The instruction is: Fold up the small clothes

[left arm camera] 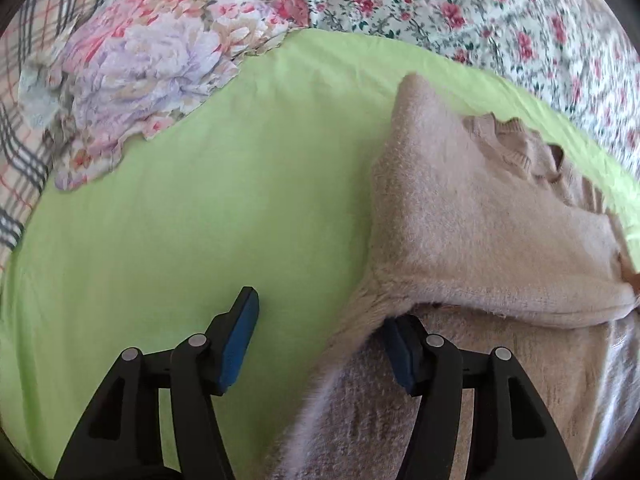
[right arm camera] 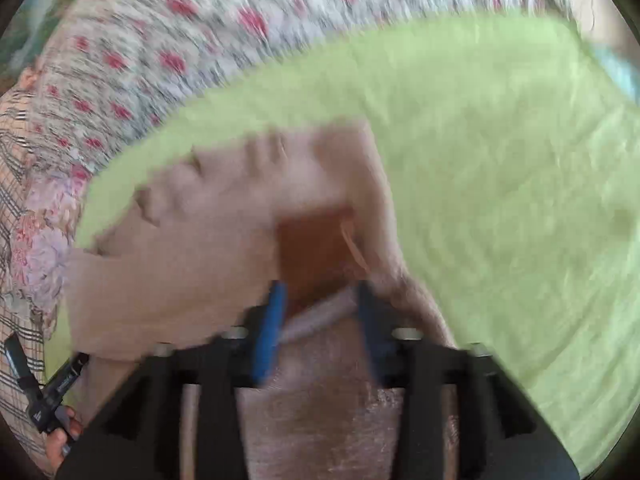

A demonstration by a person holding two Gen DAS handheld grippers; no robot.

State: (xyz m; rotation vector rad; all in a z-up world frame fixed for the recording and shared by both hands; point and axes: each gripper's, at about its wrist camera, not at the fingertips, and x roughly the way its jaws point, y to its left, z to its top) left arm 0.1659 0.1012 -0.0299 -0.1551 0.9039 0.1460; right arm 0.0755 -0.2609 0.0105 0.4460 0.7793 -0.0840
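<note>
A fuzzy beige sweater (left arm camera: 480, 216) lies on a light green sheet (left arm camera: 200, 208), its top part folded over toward me, ribbed collar (left arm camera: 516, 152) at the far right. My left gripper (left arm camera: 320, 336) is open at the sweater's left edge; its right finger (left arm camera: 404, 352) is tucked under the folded flap, its left finger (left arm camera: 240, 336) over bare sheet. In the blurred right wrist view the sweater (right arm camera: 192, 248) fills the middle. My right gripper (right arm camera: 320, 324) is open, its jaws on either side of a fold of the sweater's edge (right arm camera: 320, 316).
A floral quilt (left arm camera: 152, 64) is bunched at the far left. A rose-print cover (left arm camera: 460, 8) runs along the far side, with plaid fabric (left arm camera: 24, 152) at the left edge. The left gripper's handle and hand (right arm camera: 52, 408) show at the lower left of the right wrist view.
</note>
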